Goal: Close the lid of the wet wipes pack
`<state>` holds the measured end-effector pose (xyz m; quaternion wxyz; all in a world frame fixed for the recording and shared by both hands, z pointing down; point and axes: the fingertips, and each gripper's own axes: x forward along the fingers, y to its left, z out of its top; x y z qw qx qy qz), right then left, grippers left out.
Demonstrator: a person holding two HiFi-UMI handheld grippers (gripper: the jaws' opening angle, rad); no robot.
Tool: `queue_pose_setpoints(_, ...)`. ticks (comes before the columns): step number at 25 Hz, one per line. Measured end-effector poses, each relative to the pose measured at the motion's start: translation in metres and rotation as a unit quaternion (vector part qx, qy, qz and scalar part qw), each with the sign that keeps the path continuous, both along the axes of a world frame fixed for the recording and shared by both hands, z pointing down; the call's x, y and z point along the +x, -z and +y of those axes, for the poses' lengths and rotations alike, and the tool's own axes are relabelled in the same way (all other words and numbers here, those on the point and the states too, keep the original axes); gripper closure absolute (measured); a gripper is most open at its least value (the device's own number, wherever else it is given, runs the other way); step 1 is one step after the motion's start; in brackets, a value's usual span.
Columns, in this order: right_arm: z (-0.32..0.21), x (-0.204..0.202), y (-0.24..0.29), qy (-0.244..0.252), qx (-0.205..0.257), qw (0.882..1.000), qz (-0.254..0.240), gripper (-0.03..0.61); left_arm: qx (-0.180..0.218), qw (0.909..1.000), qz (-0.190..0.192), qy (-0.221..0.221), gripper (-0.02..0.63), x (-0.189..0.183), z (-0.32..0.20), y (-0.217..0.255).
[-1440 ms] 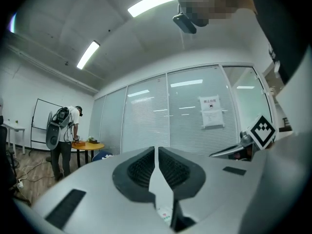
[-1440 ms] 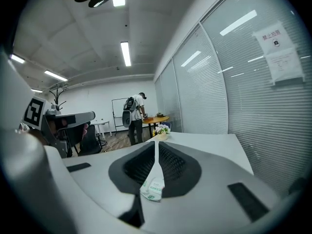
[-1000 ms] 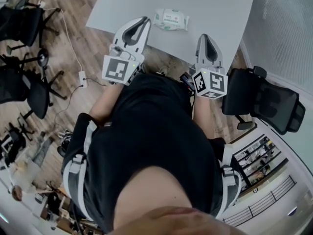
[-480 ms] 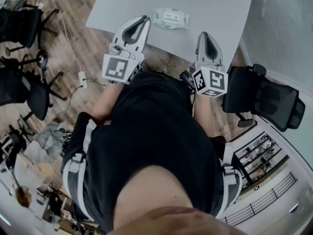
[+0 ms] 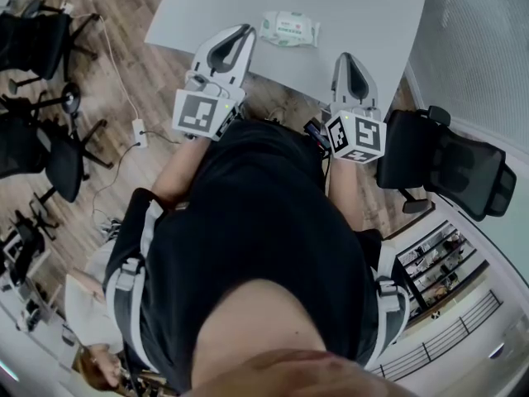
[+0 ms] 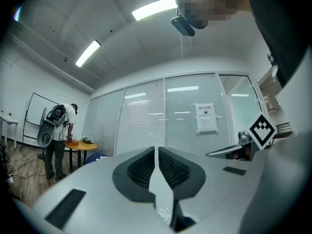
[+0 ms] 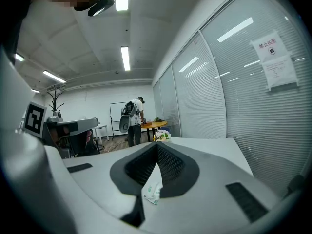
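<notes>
Jaws are pressing together, empty, on the grey left gripper [image 5: 245,31] and right gripper [image 5: 345,57]; a white-and-green soft wet wipes pack [image 5: 289,29] is lying near the front edge of the pale table [image 5: 364,7].

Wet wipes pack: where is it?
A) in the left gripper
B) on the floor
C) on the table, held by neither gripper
C: the wet wipes pack lies on the table, beyond the shut left gripper and right gripper.
</notes>
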<state>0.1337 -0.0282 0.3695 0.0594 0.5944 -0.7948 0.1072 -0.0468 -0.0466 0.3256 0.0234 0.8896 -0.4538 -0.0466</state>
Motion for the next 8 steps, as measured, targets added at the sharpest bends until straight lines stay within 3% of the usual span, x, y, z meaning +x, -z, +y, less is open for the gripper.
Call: queue_pose_setpoints(8, 0.0032, -0.0029, 0.0004, 0.0, 0.003, 1.0, 0.001, 0.557, -0.004, 1.0, -0.003, 0.004, 0.572, -0.0033, 0.0015, -0.0006)
